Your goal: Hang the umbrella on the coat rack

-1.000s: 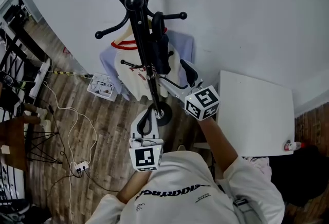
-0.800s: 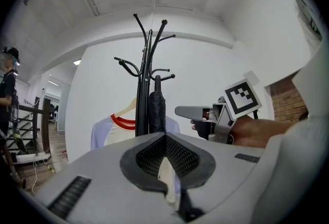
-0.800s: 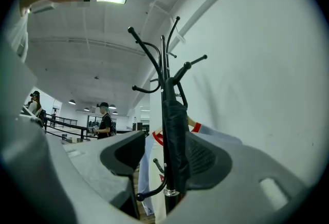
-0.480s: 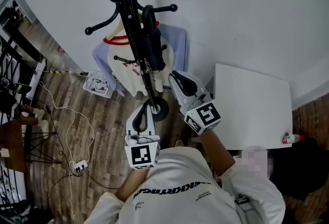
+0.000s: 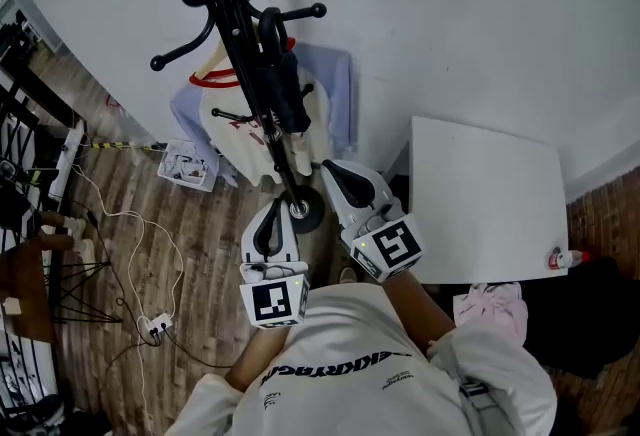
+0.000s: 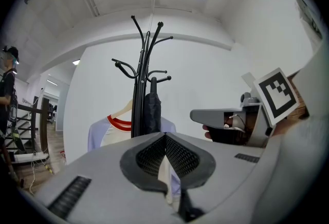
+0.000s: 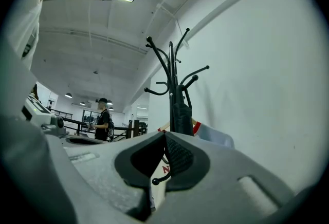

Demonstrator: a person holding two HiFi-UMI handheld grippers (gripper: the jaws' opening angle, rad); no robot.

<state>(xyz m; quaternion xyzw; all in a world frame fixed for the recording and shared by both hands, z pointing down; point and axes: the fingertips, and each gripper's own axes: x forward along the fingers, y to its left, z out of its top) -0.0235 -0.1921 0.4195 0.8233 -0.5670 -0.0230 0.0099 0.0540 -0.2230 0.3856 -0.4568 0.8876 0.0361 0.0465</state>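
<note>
The black folded umbrella (image 5: 285, 89) hangs upright from a hook of the black coat rack (image 5: 235, 24), against its pole. No gripper touches it. My right gripper (image 5: 331, 168) sits just right of the rack's base; its jaws have just been closing and are shut on nothing. My left gripper (image 5: 272, 208) is shut and empty, pointing at the rack's foot. The left gripper view has the umbrella (image 6: 152, 110) straight ahead beyond the left gripper (image 6: 165, 136), with the right gripper (image 6: 205, 115) alongside. In the right gripper view the umbrella (image 7: 181, 115) hangs beyond the right gripper (image 7: 165, 135).
A white shirt with a red collar (image 5: 225, 114) and a lilac garment (image 5: 335, 84) hang on the rack behind the umbrella. A white table (image 5: 490, 194) stands at the right by the wall. Cables and a power strip (image 5: 155, 326) lie on the wooden floor. A person (image 7: 103, 120) stands far off.
My right gripper has let go of the umbrella, drawn back from the rack toward my body and shut its jaws. The left gripper has stayed in place.
</note>
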